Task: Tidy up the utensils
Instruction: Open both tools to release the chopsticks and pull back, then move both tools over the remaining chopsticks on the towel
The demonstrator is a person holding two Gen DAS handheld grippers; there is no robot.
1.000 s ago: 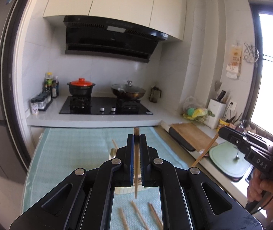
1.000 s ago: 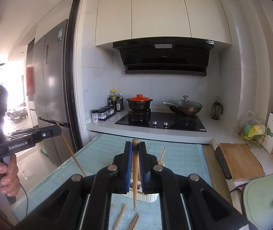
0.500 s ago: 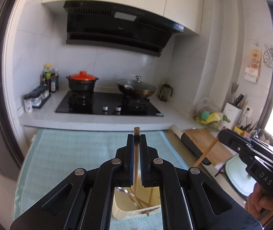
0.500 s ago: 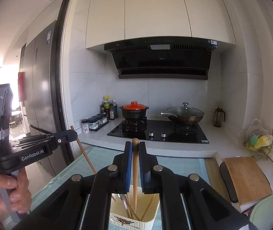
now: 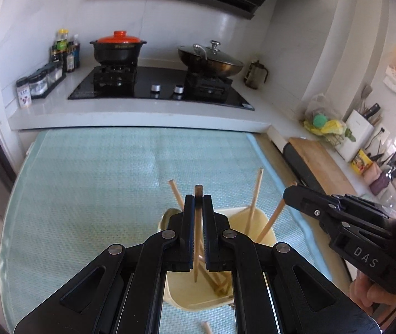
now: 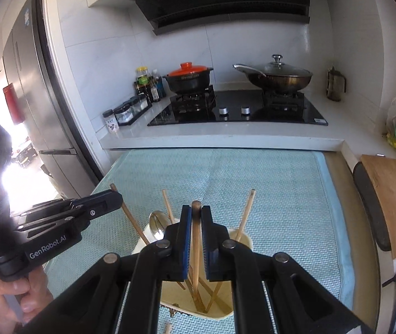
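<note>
A cream utensil holder (image 5: 264, 224) stands on the teal mat, with several wooden chopsticks and a metal spoon (image 6: 157, 224) in it. My left gripper (image 5: 198, 199) is shut on a wooden chopstick (image 5: 197, 250) whose lower end hangs inside the holder. My right gripper (image 6: 196, 211) is shut on another wooden chopstick (image 6: 196, 253), also reaching down into the holder (image 6: 243, 239). The right gripper shows in the left wrist view (image 5: 291, 194) with its chopstick (image 5: 270, 222). The left gripper shows in the right wrist view (image 6: 115, 197).
A teal mat (image 5: 100, 183) covers the table. One loose chopstick (image 5: 206, 327) lies near the holder. Behind are a stove with a red-lidded pot (image 5: 118, 47) and a wok (image 5: 210, 59). A cutting board (image 5: 319, 161) and a knife block (image 5: 358, 128) are on the right counter.
Both grippers have moved forward and down over the holder with their chopsticks, whose lower ends now reach inside it. The holder now fills the lower middle of both views.
</note>
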